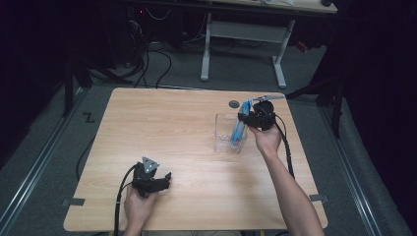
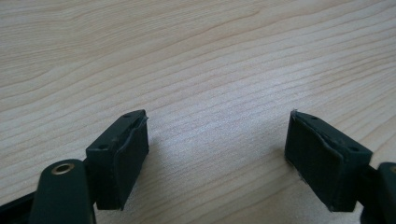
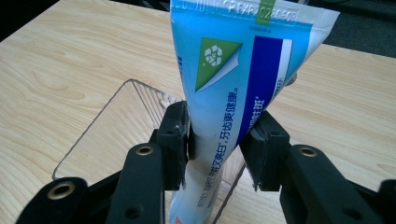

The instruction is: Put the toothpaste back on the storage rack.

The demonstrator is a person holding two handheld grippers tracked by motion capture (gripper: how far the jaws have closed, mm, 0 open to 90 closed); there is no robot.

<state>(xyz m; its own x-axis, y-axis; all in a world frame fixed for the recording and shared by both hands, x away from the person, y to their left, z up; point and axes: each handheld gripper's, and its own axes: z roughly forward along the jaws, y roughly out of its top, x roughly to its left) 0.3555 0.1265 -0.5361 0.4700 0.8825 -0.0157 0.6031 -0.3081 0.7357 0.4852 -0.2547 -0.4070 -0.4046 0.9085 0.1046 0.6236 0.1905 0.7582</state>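
Black two-jaw tongs (image 2: 217, 154) with brass-ringed screw holes, trailing black cables.

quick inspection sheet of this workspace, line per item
surface: wooden table, grey round spot near the far edge
job's things: blue toothpaste tube standing in a clear plastic container
clutter: nothing seen
grippers: right gripper around the tube, one pad touching, the other about at its edge; left gripper open, nothing between its jaws, low over the table
cables: black cable trailing from the right gripper
surroundings: dark room, white desk frame behind
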